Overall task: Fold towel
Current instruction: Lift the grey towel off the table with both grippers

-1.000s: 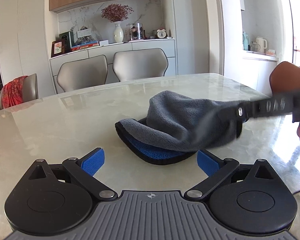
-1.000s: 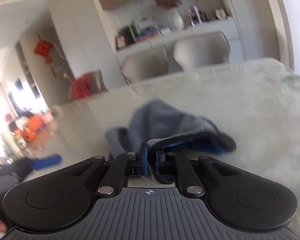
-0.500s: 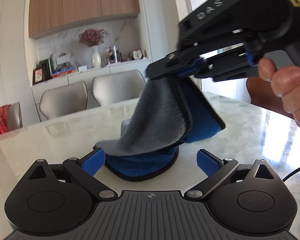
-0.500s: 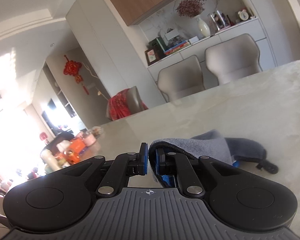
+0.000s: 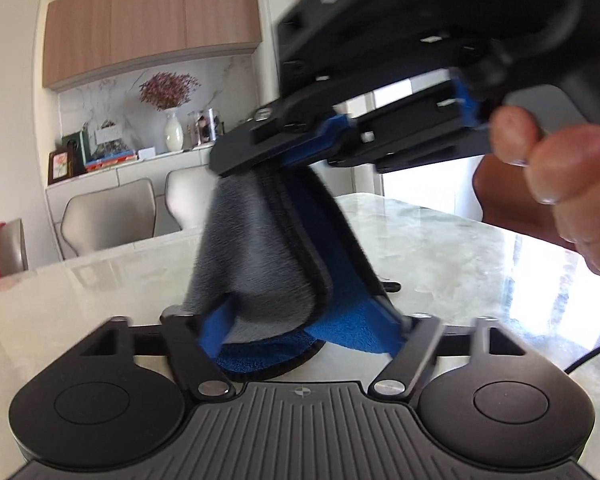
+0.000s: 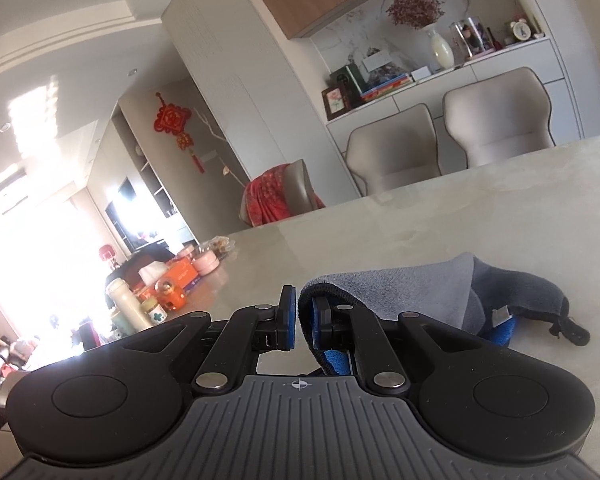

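A grey towel with a blue underside and black trim (image 5: 260, 256) hangs from my right gripper (image 5: 276, 156), which is shut on its edge high above the marble table (image 5: 460, 256). My left gripper (image 5: 304, 328) is open, its blue pads on either side of the towel's hanging lower part. In the right wrist view the towel (image 6: 420, 292) trails from the right gripper (image 6: 303, 320) down to the table; the jaws pinch its trimmed edge.
Two beige chairs (image 6: 440, 148) stand along the table's far side before a sideboard with a vase (image 5: 174, 132). Bottles, jars and an orange box (image 6: 168, 284) crowd the table's far left end. A hand (image 5: 572, 184) holds the right gripper.
The right gripper has lifted the towel edge higher and brought it toward the left gripper. The left gripper's fingers have narrowed around the hanging towel.
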{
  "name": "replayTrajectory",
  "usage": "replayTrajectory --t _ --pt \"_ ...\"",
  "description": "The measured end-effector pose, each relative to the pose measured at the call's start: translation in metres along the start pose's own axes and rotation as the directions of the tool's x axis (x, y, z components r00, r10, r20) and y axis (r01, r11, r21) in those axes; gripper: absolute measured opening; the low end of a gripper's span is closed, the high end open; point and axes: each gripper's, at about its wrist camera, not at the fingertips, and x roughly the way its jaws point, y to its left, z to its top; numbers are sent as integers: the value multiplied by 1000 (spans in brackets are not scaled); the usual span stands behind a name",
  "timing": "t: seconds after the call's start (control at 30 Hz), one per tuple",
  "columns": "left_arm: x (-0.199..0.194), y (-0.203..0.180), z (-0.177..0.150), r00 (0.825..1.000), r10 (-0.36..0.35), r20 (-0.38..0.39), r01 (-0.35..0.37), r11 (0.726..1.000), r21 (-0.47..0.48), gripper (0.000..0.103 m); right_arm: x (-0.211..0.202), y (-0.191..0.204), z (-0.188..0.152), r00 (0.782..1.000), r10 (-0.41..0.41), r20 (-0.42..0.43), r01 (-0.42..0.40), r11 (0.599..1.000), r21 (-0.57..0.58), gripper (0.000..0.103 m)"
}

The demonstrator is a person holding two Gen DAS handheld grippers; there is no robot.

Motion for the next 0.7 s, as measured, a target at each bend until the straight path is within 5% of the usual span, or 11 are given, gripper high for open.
replayTrajectory --t 0.23,0.43,0.5,0.57,0.67,0.7 --pt "0 13 -5 999 -29 -16 28 997 -75 22 0 -6 -6 1000 17 -16 -17 999 28 10" --pt "-16 13 -8 999 -45 -3 45 998 -44 31 6 -6 -7 1000 6 -28 -5 999 33 10" --pt "-20 10 -6 999 -39 22 40 998 -40 52 9 -3 -7 999 -9 -33 10 1000 18 10" --pt "-24 10 -3 998 -12 60 16 998 -58 59 11 -1 -9 999 -13 -39 13 1000 6 10" --pt "-22 15 1 998 -8 58 13 996 -90 58 12 1 -13 999 -7 -52 7 1000 -2 10" --pt "-20 17 1 999 -8 52 13 995 -101 50 12 1 -14 999 -5 -53 5 1000 1 10"
